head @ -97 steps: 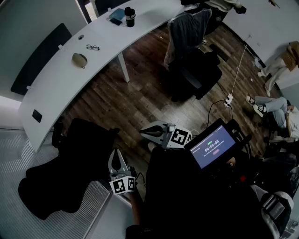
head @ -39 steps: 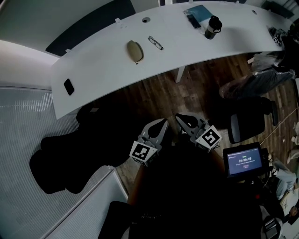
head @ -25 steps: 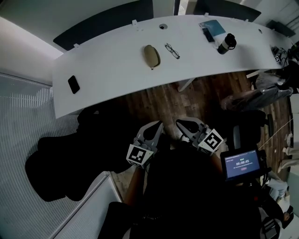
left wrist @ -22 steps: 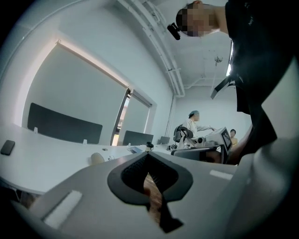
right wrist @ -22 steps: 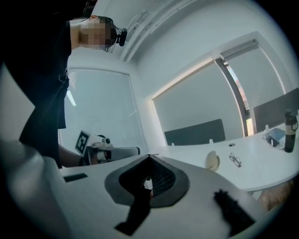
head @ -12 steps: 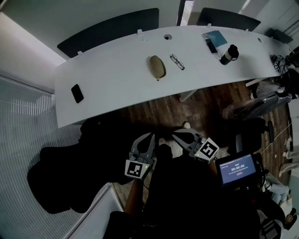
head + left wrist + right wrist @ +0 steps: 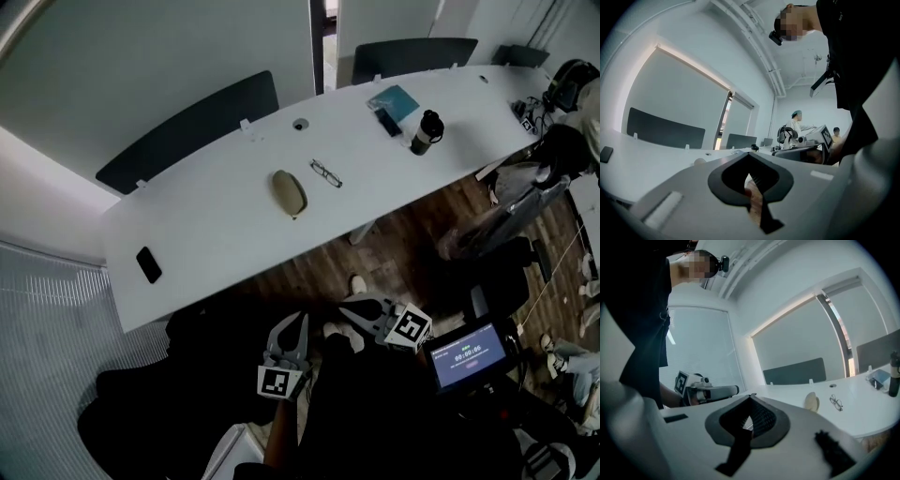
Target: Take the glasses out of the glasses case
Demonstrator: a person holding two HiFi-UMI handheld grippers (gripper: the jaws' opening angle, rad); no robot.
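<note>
Both left gripper (image 7: 297, 321) and right gripper (image 7: 347, 306) fingers clenched empty, oval tan glasses case (image 7: 289, 191), wire-rimmed glasses (image 7: 326, 173)

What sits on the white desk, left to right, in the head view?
Black phone → tan glasses case → glasses → blue notebook → black tumbler. The cable hole is left out, since it sits between the case and the glasses in left-right position.

My left gripper (image 7: 298, 320) and right gripper (image 7: 345, 303) look like matt grey plastic, the desk (image 7: 216, 230) smooth matt white, the floor (image 7: 403, 253) dark wood planks, the glasses case (image 7: 289, 191) matt.
</note>
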